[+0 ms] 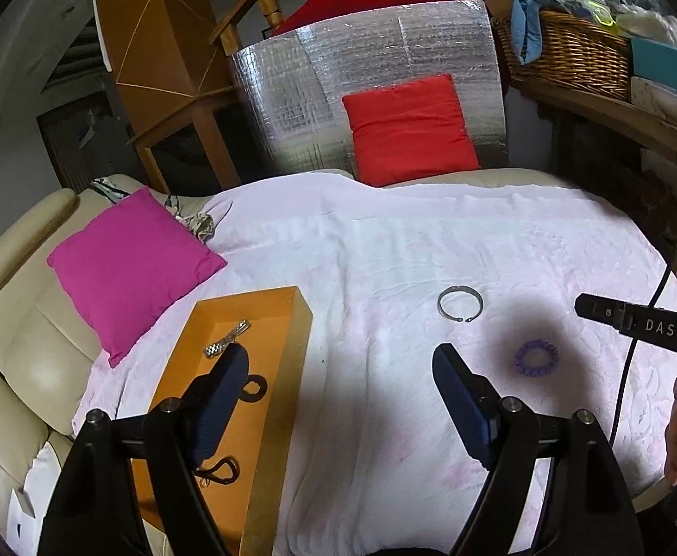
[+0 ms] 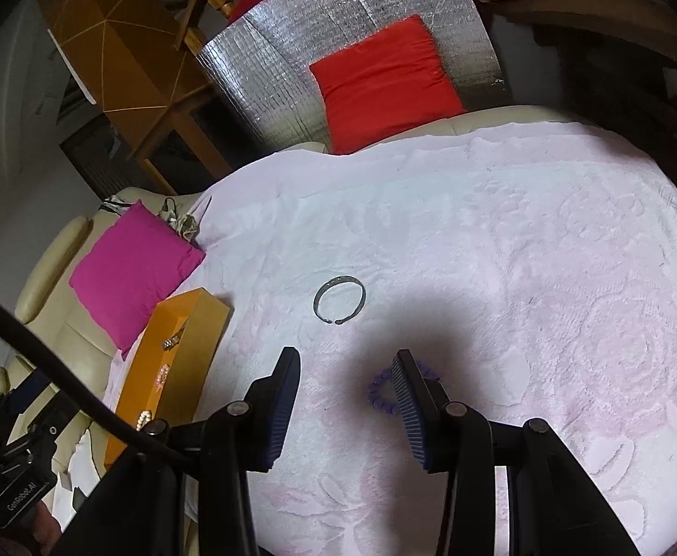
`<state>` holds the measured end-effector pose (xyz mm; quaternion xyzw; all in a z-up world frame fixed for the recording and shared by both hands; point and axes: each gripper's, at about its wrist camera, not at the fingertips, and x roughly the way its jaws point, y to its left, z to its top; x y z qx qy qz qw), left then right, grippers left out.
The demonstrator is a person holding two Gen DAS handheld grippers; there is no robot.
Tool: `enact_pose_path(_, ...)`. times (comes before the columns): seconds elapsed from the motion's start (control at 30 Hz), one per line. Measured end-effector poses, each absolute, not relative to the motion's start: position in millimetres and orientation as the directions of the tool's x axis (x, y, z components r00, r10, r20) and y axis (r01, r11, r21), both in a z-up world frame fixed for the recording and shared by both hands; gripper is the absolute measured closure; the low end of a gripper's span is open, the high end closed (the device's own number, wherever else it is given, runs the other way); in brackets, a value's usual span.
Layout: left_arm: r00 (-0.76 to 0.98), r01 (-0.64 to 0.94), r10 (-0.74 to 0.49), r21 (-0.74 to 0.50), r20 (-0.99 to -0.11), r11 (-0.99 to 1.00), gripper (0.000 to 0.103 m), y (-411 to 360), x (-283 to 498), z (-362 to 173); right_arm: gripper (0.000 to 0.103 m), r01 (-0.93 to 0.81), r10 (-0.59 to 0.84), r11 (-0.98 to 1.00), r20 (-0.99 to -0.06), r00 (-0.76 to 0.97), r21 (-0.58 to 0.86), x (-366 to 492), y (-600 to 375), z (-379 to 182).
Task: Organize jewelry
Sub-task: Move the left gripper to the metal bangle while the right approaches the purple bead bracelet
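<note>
Two hand-held grippers hover over a sofa seat covered with a pale pink towel (image 2: 500, 241), in the middle of sorting jewelry into an orange box (image 1: 287, 338). The step in hand looks like fetching the next loose piece. The right gripper (image 2: 347, 394) points down at the towel with its jaws partly apart and nothing between them. A purple bead bracelet (image 2: 380, 391) lies on the towel just beyond its right finger, which hides part of it. The likely next move is to bring the jaws around the beads, with one finger inside the loop or both across its edge, and close gently, since a stretchy bead ring can roll or slip out. The left gripper (image 1: 338, 398) is spread wide and holds nothing. Its left finger hangs over the box, which sits to its left on the towel. In the box lie a silvery metal link band (image 1: 228, 338), some dark looped pieces and, seen from the right camera, pale beads. Ahead of both grippers, a little further off than the bracelet, a thin silver bangle (image 2: 340, 300) with a small gap in its ring lies flat on the towel, still to be collected. Both loose pieces sit well apart from the box
</note>
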<state>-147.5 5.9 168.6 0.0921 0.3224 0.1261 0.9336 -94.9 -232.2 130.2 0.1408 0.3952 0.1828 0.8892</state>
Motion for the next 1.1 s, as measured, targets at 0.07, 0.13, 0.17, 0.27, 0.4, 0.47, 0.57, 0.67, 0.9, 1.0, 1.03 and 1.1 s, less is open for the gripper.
enact_pose_path(0.07,0.760,-0.176,0.296,0.256,-0.579,0.951,0.021,5,-146,168,0.058,-0.214,0.434,0.895,-0.656,0.617,0.391,-94,-231,129)
enact_pose_path(0.13,0.758,-0.177,0.299,0.258,-0.580,0.950,0.021,5,-144,167,0.058,-0.212,0.433,0.896,-0.662,0.611,0.391,-93,-232,128)
enact_pose_path(0.17,0.757,-0.177,0.300,0.260,-0.581,0.949,0.021,5,-142,166,0.058,-0.209,0.434,0.895,-0.664,0.610,0.393,-93,-233,127)
enact_pose_path(0.27,0.753,-0.180,0.305,0.264,-0.582,0.948,0.021,4,-139,165,0.058,-0.197,0.435,0.894,-0.668,0.604,0.403,-91,-237,125)
enact_pose_path(0.4,0.751,-0.175,0.305,0.269,-0.586,0.947,0.020,1,-135,163,0.058,-0.171,0.437,0.890,-0.680,0.589,0.423,-87,-245,121)
enact_pose_path(0.47,0.750,-0.172,0.306,0.274,-0.587,0.946,0.020,0,-133,162,0.058,-0.156,0.442,0.885,-0.684,0.581,0.439,-85,-249,118)
enact_pose_path(0.57,0.740,-0.159,0.301,0.279,-0.601,0.947,0.019,0,-129,156,0.058,-0.133,0.437,0.885,-0.694,0.572,0.447,-82,-255,115)
enact_pose_path(0.67,0.708,-0.140,0.302,0.292,-0.639,0.946,0.018,0,-121,140,0.058,-0.097,0.430,0.883,-0.710,0.558,0.459,-76,-263,109)
enact_pose_path(0.9,0.630,-0.117,0.297,0.290,-0.718,0.950,0.018,3,-110,104,0.059,-0.008,0.463,0.847,-0.730,0.502,0.532,-60,-283,88)
enact_pose_path(1.0,0.626,-0.117,0.297,0.290,-0.721,0.950,0.018,4,-108,100,0.059,0.022,0.477,0.836,-0.747,0.464,0.548,-54,-283,75)
enact_pose_path(1.03,0.626,-0.119,0.299,0.291,-0.720,0.949,0.018,4,-108,100,0.059,0.026,0.477,0.837,-0.752,0.456,0.546,-52,-282,72)
enact_pose_path(1.1,0.629,-0.121,0.302,0.294,-0.716,0.948,0.018,6,-106,100,0.059,0.030,0.463,0.850,-0.772,0.435,0.526,-47,-275,65)
